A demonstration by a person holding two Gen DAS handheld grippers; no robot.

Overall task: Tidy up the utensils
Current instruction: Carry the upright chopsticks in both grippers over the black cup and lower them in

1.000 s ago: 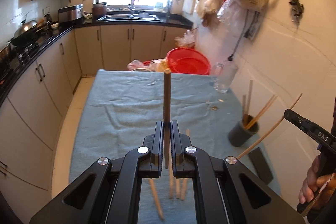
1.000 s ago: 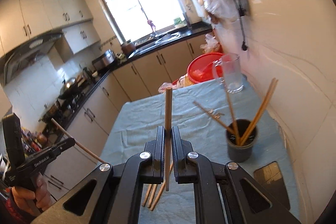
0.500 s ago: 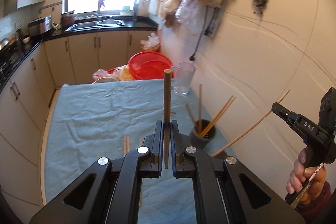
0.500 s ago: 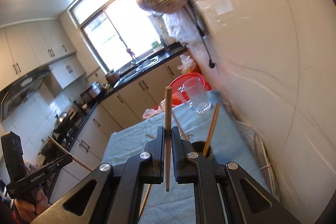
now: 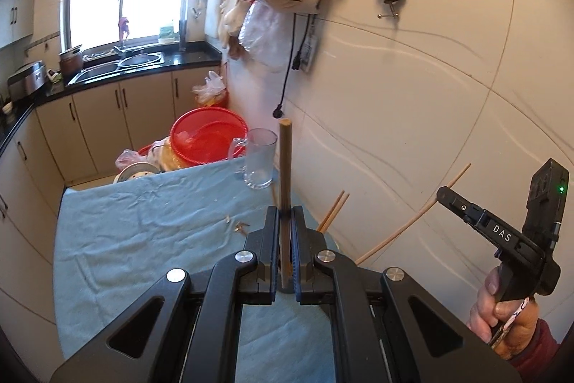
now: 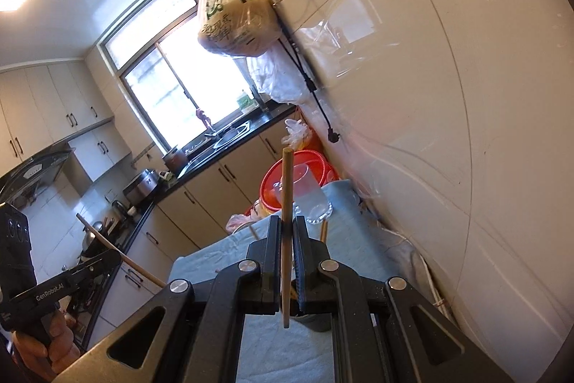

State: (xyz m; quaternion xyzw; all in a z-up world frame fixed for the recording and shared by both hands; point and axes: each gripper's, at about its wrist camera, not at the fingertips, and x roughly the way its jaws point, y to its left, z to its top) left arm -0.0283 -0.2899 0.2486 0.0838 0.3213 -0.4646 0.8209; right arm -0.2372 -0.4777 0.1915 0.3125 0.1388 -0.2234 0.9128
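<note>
My left gripper (image 5: 285, 210) is shut on a wooden chopstick (image 5: 286, 164) that stands upright between its jaws. My right gripper (image 6: 287, 219) is shut on a second upright chopstick (image 6: 287, 189). A dark holder cup (image 6: 315, 322) shows just under the right jaws. In the left wrist view the jaws hide the cup, and only the chopsticks standing in it (image 5: 335, 209) stick out. Each gripper appears in the other's view, with a hand holding it: the right gripper (image 5: 443, 194) at the right and the left gripper (image 6: 114, 257) at the left.
The table is covered with a blue cloth (image 5: 143, 232). At its far end stand a glass mug (image 5: 260, 157) and a red basin (image 5: 208, 139). A white tiled wall (image 5: 412, 96) runs close along the right. Bags hang above, with kitchen cabinets to the left.
Both grippers have swung right toward the wall and the holder cup, each still gripping its chopstick. The cup has slipped behind the jaws. The loose chopsticks on the cloth have left view.
</note>
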